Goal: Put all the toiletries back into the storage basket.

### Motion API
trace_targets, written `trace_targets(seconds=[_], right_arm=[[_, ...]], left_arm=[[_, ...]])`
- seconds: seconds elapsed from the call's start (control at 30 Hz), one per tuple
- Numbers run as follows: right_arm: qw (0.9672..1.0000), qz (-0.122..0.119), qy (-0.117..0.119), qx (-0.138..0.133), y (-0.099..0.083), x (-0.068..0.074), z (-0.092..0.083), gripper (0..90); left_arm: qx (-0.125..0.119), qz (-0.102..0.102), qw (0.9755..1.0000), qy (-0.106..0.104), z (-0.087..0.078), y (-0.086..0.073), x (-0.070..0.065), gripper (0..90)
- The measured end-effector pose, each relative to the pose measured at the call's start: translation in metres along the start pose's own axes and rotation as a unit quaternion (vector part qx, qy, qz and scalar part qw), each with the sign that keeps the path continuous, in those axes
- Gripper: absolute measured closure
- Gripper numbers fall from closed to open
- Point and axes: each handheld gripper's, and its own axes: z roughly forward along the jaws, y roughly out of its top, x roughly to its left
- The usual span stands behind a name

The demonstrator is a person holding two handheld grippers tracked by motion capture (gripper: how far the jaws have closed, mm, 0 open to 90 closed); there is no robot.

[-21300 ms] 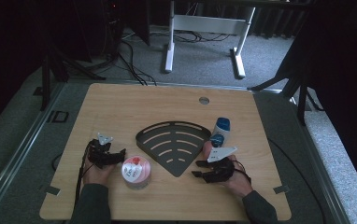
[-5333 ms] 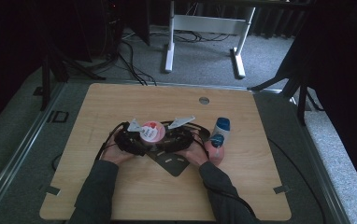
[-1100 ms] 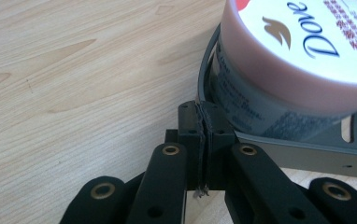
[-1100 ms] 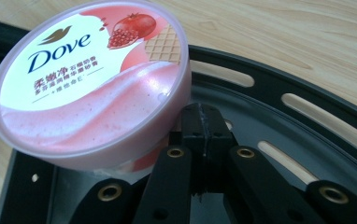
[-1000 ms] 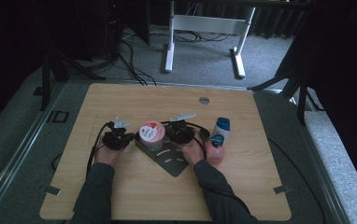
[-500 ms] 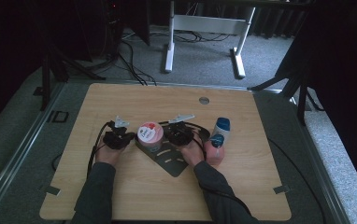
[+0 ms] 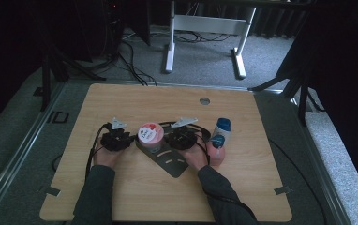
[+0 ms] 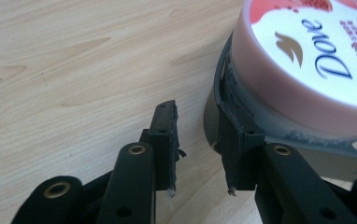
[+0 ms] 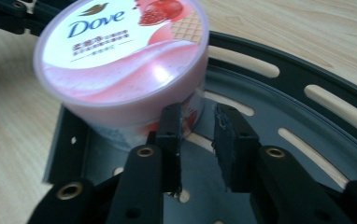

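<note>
A pink Dove tub (image 7: 150, 133) stands upright on the near-left corner of a black fan-shaped tray (image 7: 170, 161). My left gripper (image 7: 131, 139) lies just left of the tub, my right gripper (image 7: 168, 138) just right of it. In the left gripper view the jaws (image 8: 196, 121) have just been opening, with bare table between them. One jaw rests against the tray rim (image 8: 221, 88) under the tub (image 8: 307, 60). In the right gripper view the jaws (image 9: 197, 114) have also just been opening, empty, close before the tub (image 9: 120, 56) and over the tray (image 9: 284, 107).
A bottle with a blue cap and pink base (image 7: 219, 138) is by my right hand. A round grommet (image 7: 205, 100) sits in the wooden table's far edge. Cables trail from both grippers. A white desk frame (image 7: 205, 28) stands on the floor beyond.
The tub, first on the table by my left hand and later carried between both grippers, now stands on the tray. Over the last second both hands have stayed beside it.
</note>
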Motion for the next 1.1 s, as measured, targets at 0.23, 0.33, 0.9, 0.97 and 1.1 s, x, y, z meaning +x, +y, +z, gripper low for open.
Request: trace_targets(seconds=[0.23,0.33,0.9,0.97,1.1], right_arm=[[0.9994,-0.029,0.019,0.002,-0.003,0.009,-0.006,66.0],[0.9991,-0.036,0.022,0.004,-0.004,0.012,-0.007,63.2],[0.9963,-0.081,0.027,0.005,-0.006,0.029,-0.025,60.9],[0.9962,-0.083,0.025,0.003,-0.006,0.030,-0.028,60.9],[0.9958,-0.088,0.024,0.002,-0.004,0.031,-0.037,61.0]], left_arm=[[-0.001,-0.005,1.0000,-0.002,-0.001,-0.008,0.001,63.0],[0.000,-0.008,1.0000,0.000,-0.002,-0.012,0.003,61.9],[-0.015,-0.019,0.9997,-0.003,-0.003,-0.033,-0.001,58.7],[-0.015,-0.021,0.9997,-0.003,-0.002,-0.035,-0.001,58.5],[-0.014,-0.022,0.9997,-0.004,0.000,-0.038,-0.002,58.0]])
